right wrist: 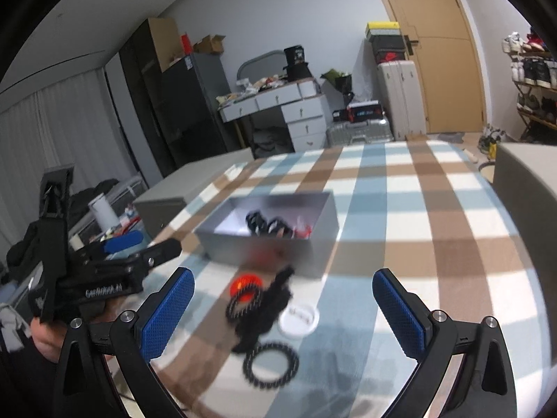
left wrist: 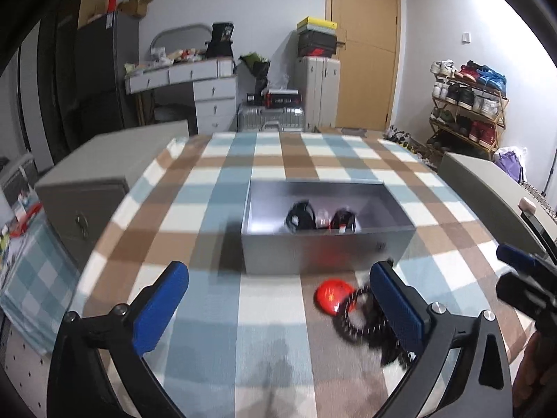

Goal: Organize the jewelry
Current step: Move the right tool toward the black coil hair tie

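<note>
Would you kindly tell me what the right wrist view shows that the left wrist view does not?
Only the right wrist view shows the flat white disc and a separate black beaded bracelet nearest the camera. Only the left shows the whole wooden shoe rack. Both share the open grey metal box holding dark jewelry, the round red piece and the checked tablecloth.

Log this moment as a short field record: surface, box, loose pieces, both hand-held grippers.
surface: checked tablecloth
box: grey box, open, dark pieces inside
loose pieces: red piece, black beaded ring, white disc, black tangle, all outside the box
left hand-held gripper: open, empty
right hand-held gripper: open, above the loose pieces
</note>
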